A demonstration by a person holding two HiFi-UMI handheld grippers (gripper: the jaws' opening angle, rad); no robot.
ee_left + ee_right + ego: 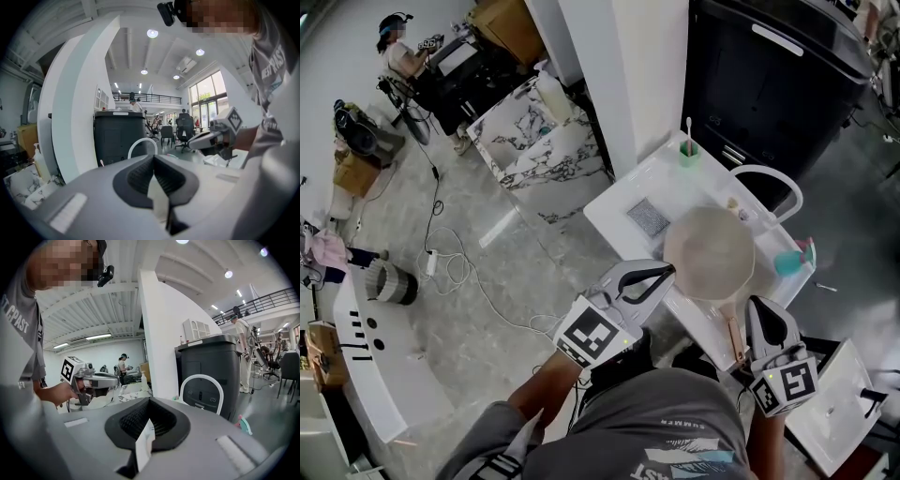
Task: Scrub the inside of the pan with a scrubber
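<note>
**Hovering at the pan, both grippers closed and empty**

The pan [710, 253] sits on the white table [609, 217] with its pale inside facing up. Its wooden handle [734, 335] runs toward the person, and the end of it is lost behind the right gripper [765, 303]. The scrubber [649, 217], a grey square pad, lies flat on the table just left of the pan, well clear of both grippers.

The left gripper [667, 272] has its jaws pressed together and holds nothing, its tip just beside the pan's near-left rim. The right gripper's jaws also meet with nothing gripped, close beside the handle. In each gripper view a pale sliver shows at the seam between the pads, and what it is cannot be told. Each gripper's own body blocks the pan and scrubber from its view.

A teal object [787, 263] at the table's right edge is too small to identify. A green cup [688, 153] holds a thin stick.

Little writing can be read. The shirt [675, 422] shows "SUMMER" in the head view and letters ending in "PAST" in the gripper views, the rest cut off. The black bin [769, 84] shows no legible label.
</note>
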